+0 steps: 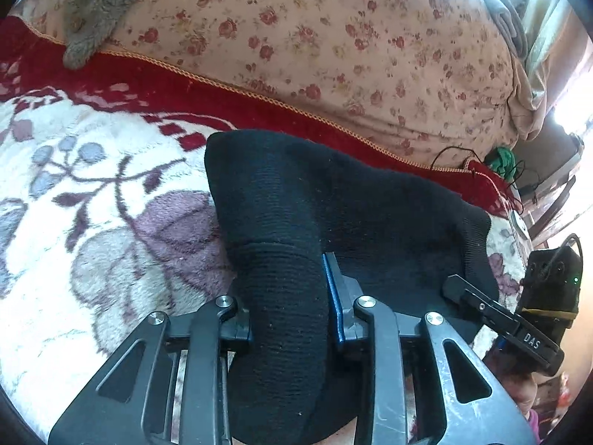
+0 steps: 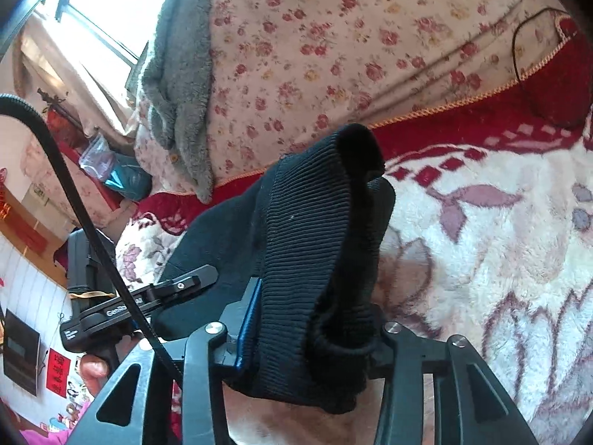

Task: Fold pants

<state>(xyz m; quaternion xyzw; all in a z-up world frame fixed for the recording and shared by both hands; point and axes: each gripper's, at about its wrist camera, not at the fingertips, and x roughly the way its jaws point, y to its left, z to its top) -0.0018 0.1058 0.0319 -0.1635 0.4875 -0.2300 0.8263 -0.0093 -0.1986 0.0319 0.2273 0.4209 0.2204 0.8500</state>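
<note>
Black knit pants [image 1: 333, 200] lie bunched on a white fleece blanket with purple flowers [image 1: 92, 204]. My left gripper [image 1: 289, 296] is shut on a rolled fold of the pants, which fills the gap between its fingers. My right gripper [image 2: 307, 319] is shut on the ribbed edge of the pants [image 2: 307, 230], lifted a little off the blanket [image 2: 500, 241]. In the left wrist view the right gripper [image 1: 500, 319] shows at the right edge. In the right wrist view the left gripper [image 2: 148, 296] shows at the left. The two grippers are close, side by side.
A rose-print quilt [image 1: 333, 37] is piled behind the blanket's red border [image 1: 185, 89]. A grey fleece garment [image 2: 178, 74] lies on the quilt. A black cable [image 2: 74, 193] crosses the right wrist view at the left. Room clutter lies beyond the bed's edge.
</note>
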